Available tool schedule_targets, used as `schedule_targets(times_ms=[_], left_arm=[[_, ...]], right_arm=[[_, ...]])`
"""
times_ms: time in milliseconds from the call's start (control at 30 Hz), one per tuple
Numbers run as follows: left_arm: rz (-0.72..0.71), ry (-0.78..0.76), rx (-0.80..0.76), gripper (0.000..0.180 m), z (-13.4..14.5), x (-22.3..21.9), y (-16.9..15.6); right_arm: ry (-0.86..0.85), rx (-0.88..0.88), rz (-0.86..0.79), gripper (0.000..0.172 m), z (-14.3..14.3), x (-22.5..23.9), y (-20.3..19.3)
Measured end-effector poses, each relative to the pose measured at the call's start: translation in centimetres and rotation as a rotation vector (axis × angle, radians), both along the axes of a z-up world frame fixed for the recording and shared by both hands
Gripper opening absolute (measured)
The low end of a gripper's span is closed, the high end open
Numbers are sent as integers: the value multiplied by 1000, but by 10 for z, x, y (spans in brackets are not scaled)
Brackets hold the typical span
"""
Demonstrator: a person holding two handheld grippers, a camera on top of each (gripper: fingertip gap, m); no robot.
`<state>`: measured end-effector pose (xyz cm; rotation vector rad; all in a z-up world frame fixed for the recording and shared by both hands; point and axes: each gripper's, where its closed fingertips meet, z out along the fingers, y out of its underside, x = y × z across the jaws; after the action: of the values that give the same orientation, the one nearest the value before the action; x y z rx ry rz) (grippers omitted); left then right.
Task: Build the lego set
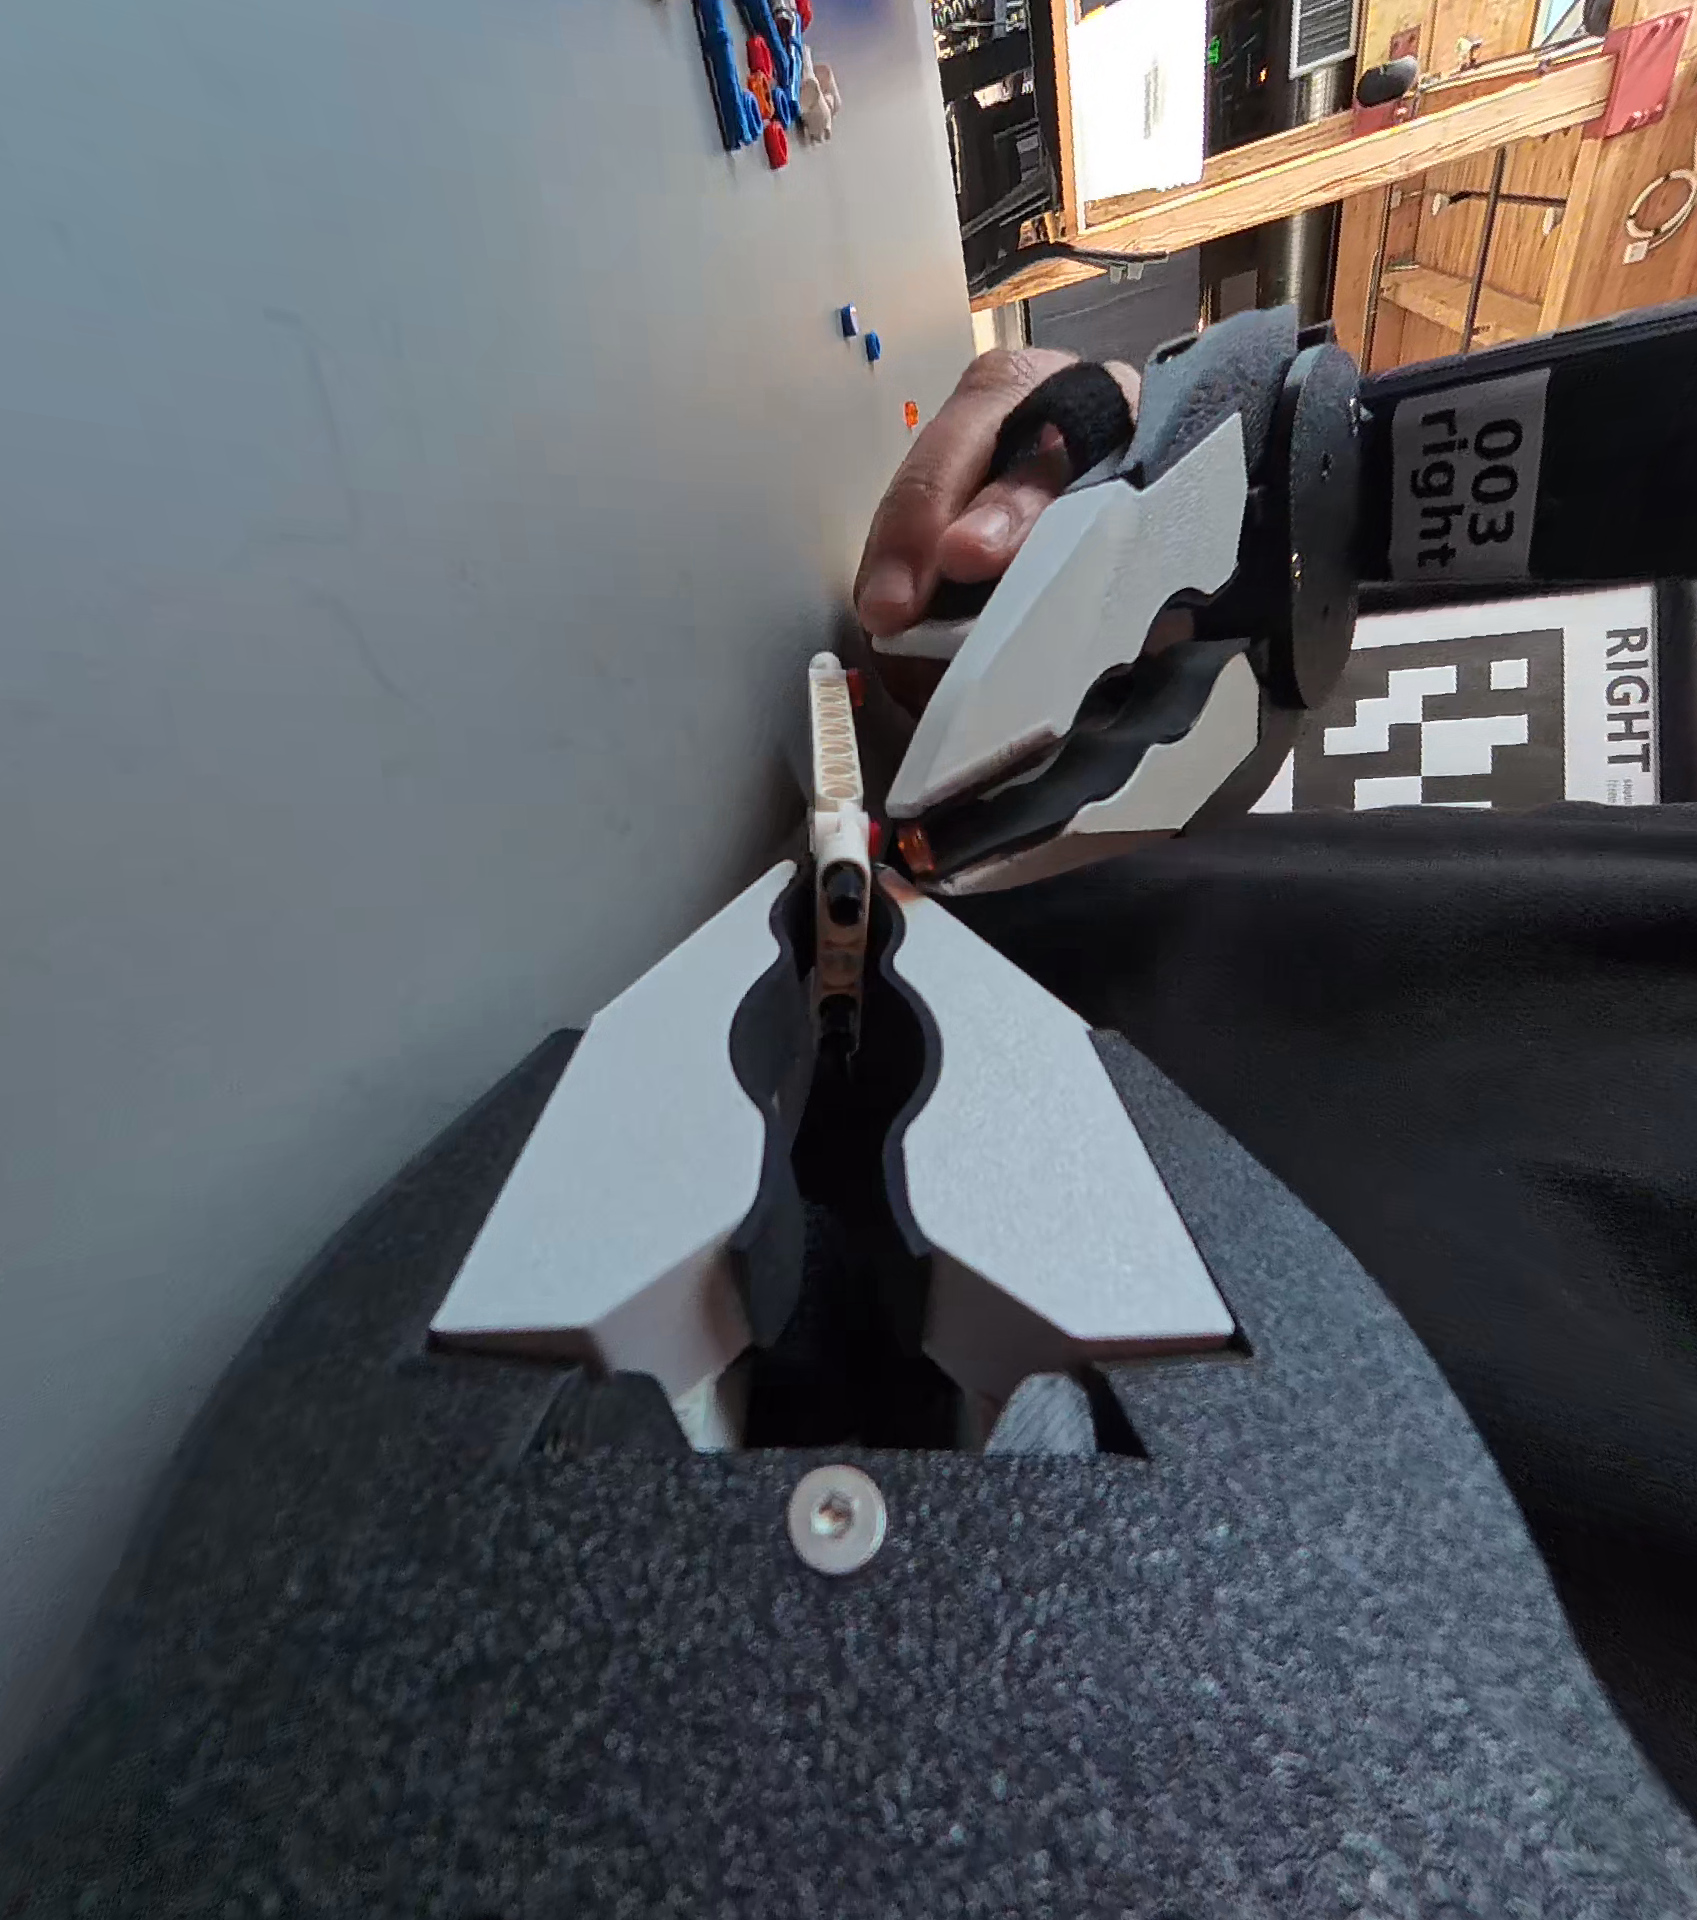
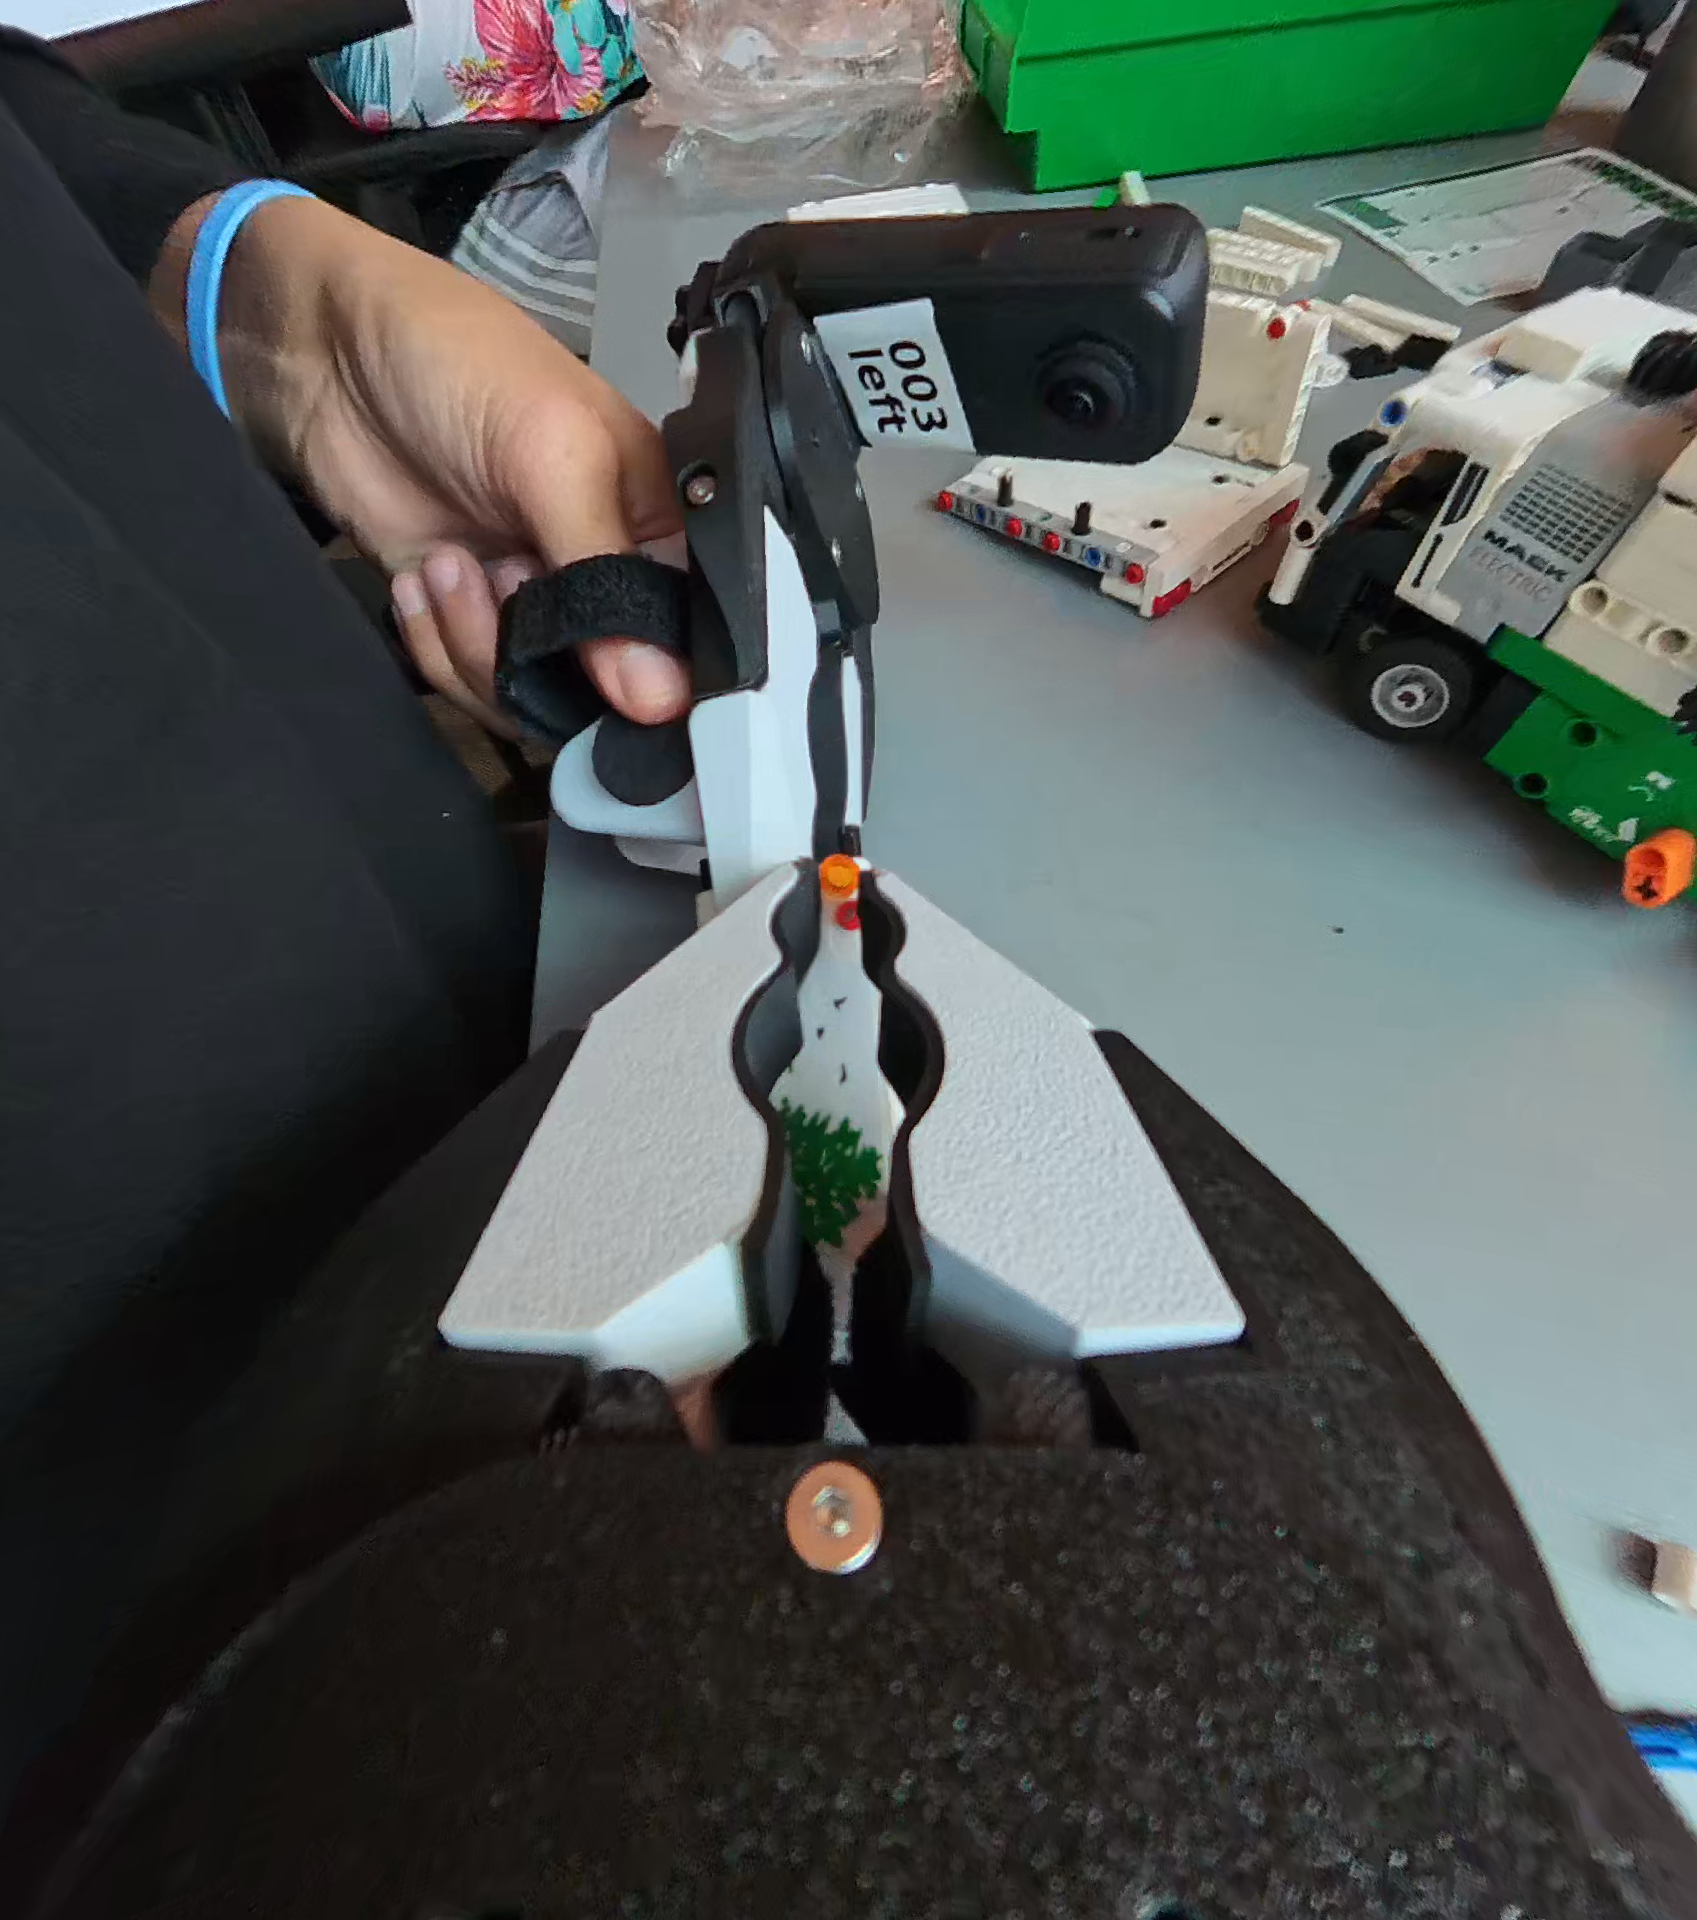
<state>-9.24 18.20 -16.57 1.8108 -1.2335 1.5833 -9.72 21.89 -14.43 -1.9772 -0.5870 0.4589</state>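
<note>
**Two tools meet over a white beam**

The left tool [image 1: 842, 883] is seen nearly closed on a long white holed beam [image 1: 836, 748], which is gripped at its near end and juts out past the fingertips. The right tool [image 2: 839, 878] is closed on a small orange stud [image 2: 838, 875], pinched at its very tips and brought up against the beam's side, beside a red pin [image 1: 873, 834]. Each tool is held by a hand [image 2: 428, 436]. White labels with printed writing are carried on both tools. Farther right on the grey table [image 2: 1187, 935] a white and green toy truck [image 2: 1550, 540] is parked, with lettering on its grille. A green box [image 2: 1239, 83] is placed at the far edge.
</note>
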Motion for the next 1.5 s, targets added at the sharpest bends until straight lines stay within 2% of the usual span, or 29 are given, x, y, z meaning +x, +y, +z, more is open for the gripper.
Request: schedule_targets(times_ms=[300, 667, 1500], left_arm=[[-9, 44, -29, 5, -4, -1, -1], [2, 39, -24, 4, -4, 1, 0], [-4, 37, -23, 4, -3, 0, -1]], right_arm=[[21, -102, 41, 6, -12, 4, -3], [28, -144, 157, 6, -9, 2, -3], [115, -191, 176, 10, -7, 0, -2]])
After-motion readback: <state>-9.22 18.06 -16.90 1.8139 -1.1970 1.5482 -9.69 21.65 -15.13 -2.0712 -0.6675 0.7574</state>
